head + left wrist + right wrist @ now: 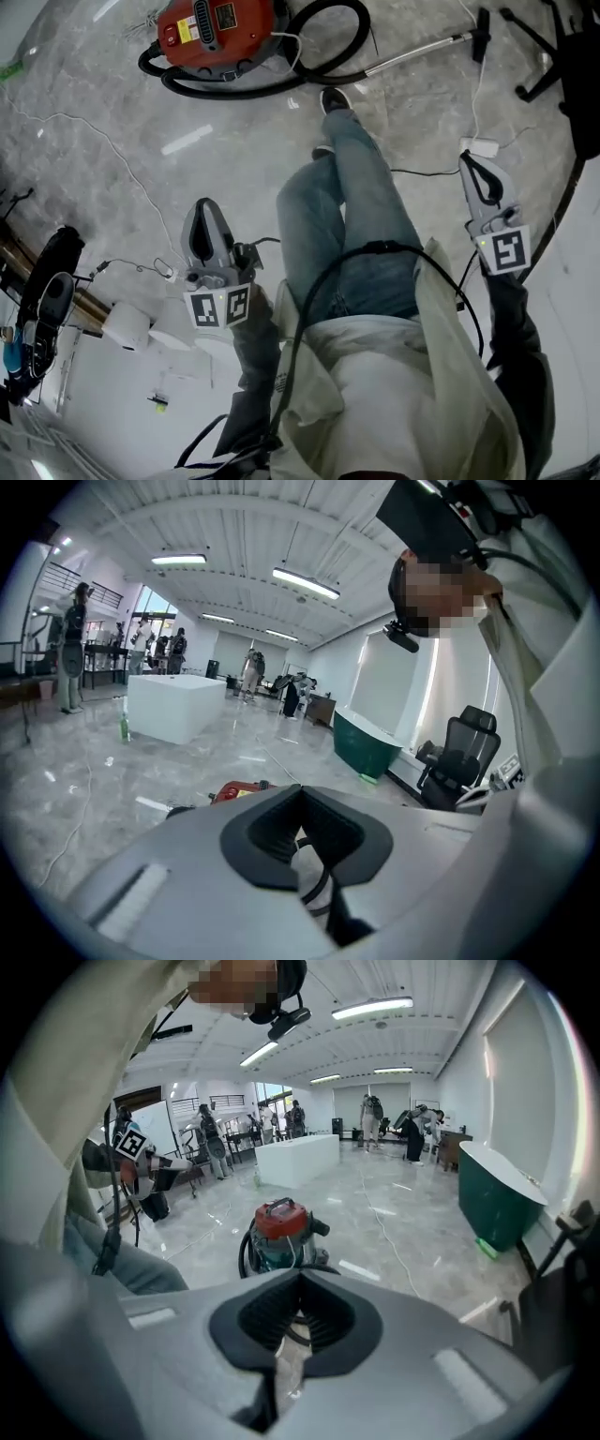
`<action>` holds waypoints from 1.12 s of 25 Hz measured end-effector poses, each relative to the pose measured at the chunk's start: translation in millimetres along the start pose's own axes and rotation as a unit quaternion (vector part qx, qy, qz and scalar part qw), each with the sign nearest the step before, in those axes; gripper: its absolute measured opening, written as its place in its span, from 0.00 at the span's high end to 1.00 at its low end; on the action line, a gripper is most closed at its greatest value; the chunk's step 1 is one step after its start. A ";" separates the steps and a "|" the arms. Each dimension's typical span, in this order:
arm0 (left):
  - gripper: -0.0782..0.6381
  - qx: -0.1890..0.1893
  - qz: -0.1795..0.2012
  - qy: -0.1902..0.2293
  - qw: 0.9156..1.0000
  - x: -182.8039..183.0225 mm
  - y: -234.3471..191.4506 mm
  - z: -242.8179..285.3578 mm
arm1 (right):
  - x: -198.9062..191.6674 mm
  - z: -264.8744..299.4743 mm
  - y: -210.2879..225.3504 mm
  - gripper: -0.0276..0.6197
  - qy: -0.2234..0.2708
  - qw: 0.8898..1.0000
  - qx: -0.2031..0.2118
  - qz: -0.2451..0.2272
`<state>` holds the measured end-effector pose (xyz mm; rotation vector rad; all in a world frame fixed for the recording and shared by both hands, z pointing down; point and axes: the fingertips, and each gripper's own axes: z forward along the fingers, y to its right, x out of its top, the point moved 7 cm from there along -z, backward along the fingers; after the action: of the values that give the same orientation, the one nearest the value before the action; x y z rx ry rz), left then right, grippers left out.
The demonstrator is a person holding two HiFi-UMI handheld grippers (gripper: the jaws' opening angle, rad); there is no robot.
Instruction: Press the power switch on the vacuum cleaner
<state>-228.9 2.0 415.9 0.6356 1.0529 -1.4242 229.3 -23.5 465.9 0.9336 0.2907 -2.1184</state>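
**Both Claws Shut, Vacuum Far Off**

A person stood on a shiny grey floor (234,131) and held a claw in each hand. In the head view, the red vacuum (216,33) sat at 11 o'clock, near the top edge, well apart from both claws. Its black hose (234,91) curled around it on the floor. A silver pipe (422,52) ran off toward 1 o'clock.

The left claw (203,208) hung at 9 o'clock, beside the person's leg (356,206). In the left gripper view, the left claw (300,789) had its two tips pressed together, and it held nothing. A bit of the vacuum (239,790) peeked over the claw at 11 o'clock.

The right claw (472,159) hung at 3 o'clock, near a white plug box (480,146) on the floor. In the right gripper view, the right claw (300,1274) had its tips together too, and it was also empty. The vacuum (279,1232) stood on the floor at 12 o'clock, past the tips and not touching them. It had a red lid with a handle on top. The switch was too small to pick out.

A black chair (562,66) stood at 2 o'clock in the head view. A thin white cord (112,150) lay at 10 o'clock. In the left gripper view, a white block (173,705) stood at 10 o'clock and a green tub (366,744) at 2 o'clock.
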 end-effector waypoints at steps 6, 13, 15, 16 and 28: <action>0.88 0.012 0.005 0.031 0.999 25.6 46.5 -59.0 | -22.9 -55.6 -36.7 0.95 0.019 1.000 0.008 0.004; 0.88 0.023 0.006 0.122 0.992 17.6 147.0 -142.0 | -10.2 -156.6 -69.4 0.95 0.118 0.991 0.028 -0.049; 0.88 0.025 0.001 0.131 0.991 10.4 182.6 -178.2 | -8.4 -200.2 -74.5 0.95 0.142 0.988 0.037 -0.055; 0.88 0.029 -0.002 0.135 0.990 6.1 198.9 -197.0 | -5.9 -222.2 -75.2 0.95 0.160 0.985 0.040 -0.058; 0.88 0.042 0.006 0.190 0.981 -2.3 343.0 -328.1 | -7.1 -386.2 -109.6 0.95 0.291 0.944 0.135 -0.080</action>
<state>38.0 325.4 193.4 1.0022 1.2852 -1.3718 353.5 239.0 188.7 1.7519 0.3847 -2.0116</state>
